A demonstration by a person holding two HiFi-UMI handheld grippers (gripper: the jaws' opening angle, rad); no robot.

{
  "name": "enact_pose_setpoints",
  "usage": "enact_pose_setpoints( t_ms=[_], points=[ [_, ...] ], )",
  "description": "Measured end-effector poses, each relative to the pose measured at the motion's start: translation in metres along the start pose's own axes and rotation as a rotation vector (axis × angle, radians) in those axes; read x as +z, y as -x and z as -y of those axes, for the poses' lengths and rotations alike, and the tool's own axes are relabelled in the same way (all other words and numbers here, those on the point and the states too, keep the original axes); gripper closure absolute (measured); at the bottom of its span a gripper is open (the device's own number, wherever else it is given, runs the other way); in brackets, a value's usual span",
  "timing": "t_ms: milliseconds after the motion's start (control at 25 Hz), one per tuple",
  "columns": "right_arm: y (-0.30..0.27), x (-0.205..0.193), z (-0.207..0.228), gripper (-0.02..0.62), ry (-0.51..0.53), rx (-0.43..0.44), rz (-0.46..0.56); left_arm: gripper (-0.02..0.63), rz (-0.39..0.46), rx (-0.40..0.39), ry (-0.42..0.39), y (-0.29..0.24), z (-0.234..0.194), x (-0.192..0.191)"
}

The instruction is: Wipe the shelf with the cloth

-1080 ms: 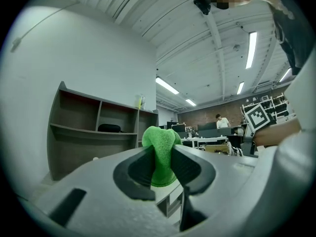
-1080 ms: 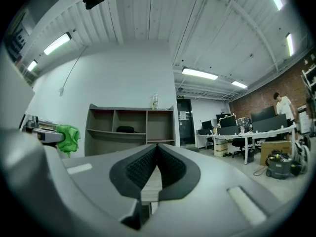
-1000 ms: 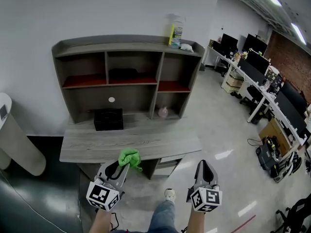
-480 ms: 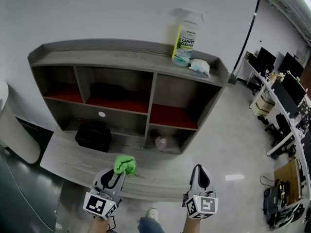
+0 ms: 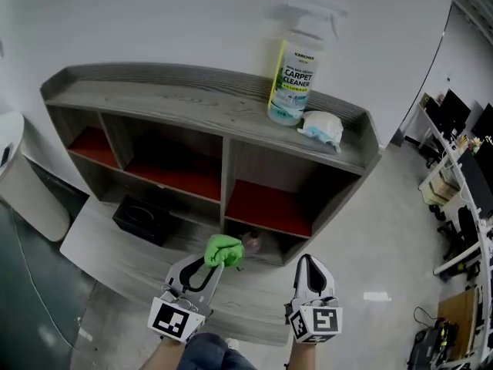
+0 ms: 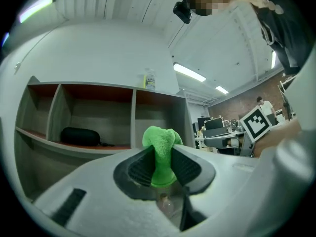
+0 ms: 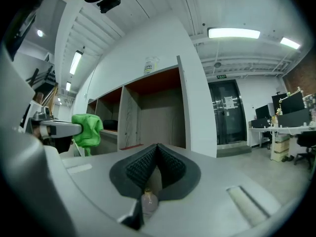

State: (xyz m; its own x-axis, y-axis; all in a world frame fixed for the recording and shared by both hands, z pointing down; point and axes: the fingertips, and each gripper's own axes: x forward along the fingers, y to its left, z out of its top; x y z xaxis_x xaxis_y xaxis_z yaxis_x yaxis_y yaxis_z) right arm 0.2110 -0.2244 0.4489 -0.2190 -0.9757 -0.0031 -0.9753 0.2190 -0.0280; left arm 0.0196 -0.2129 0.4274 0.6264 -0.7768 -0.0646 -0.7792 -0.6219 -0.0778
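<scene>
The grey wooden shelf unit (image 5: 192, 102) with red-floored compartments stands on a desk against the white wall. My left gripper (image 5: 206, 259) is shut on a bright green cloth (image 5: 224, 250), which bulges out above the jaws (image 6: 159, 147); it hangs in front of the lower right compartment. My right gripper (image 5: 308, 267) is shut and holds nothing, to the right of the left one, its pads pressed together (image 7: 157, 159). The green cloth (image 7: 87, 129) shows at the left of the right gripper view.
A carpet cleaner spray bottle (image 5: 296, 72) and a crumpled white wipe (image 5: 320, 126) sit on the shelf's top board. A black box (image 5: 140, 219) stands on the desk (image 5: 115, 257); a black pouch (image 6: 79, 136) lies in a compartment. Office desks (image 5: 462, 168) stand at the right.
The view has closed in on the shelf, which now fills the frame. Both grippers have come nearer to it, the left one moving right with the cloth.
</scene>
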Motion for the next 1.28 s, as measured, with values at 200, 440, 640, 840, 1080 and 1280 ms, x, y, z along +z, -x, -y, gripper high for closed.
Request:
enact_pose_setpoints(
  t_ms=[200, 440, 640, 840, 1080, 1280],
  points=[
    [-0.027, 0.023, 0.003, 0.586, 0.011, 0.050, 0.016, 0.518, 0.023, 0.065, 0.001, -0.053, -0.008, 0.028],
    [-0.047, 0.046, 0.001, 0.585, 0.031, 0.085, 0.020, 0.518, 0.013, 0.107, 0.007, -0.102, -0.022, 0.042],
    [-0.052, 0.049, 0.002, 0.586, 0.048, 0.097, 0.020, 0.518, -0.022, 0.148, -0.024, -0.133, -0.026, 0.033],
    [-0.049, 0.043, -0.001, 0.586, 0.057, 0.114, 0.006, 0.518, -0.095, 0.199, -0.012, -0.148, -0.026, 0.004],
    [-0.041, 0.042, 0.007, 0.586, 0.071, 0.108, -0.008, 0.518, -0.184, 0.217, 0.026, -0.162, -0.029, -0.032],
    [-0.035, 0.040, 0.015, 0.586, 0.066, 0.090, -0.013, 0.518, -0.239, 0.204, 0.034, -0.163, -0.028, -0.055]
  ],
)
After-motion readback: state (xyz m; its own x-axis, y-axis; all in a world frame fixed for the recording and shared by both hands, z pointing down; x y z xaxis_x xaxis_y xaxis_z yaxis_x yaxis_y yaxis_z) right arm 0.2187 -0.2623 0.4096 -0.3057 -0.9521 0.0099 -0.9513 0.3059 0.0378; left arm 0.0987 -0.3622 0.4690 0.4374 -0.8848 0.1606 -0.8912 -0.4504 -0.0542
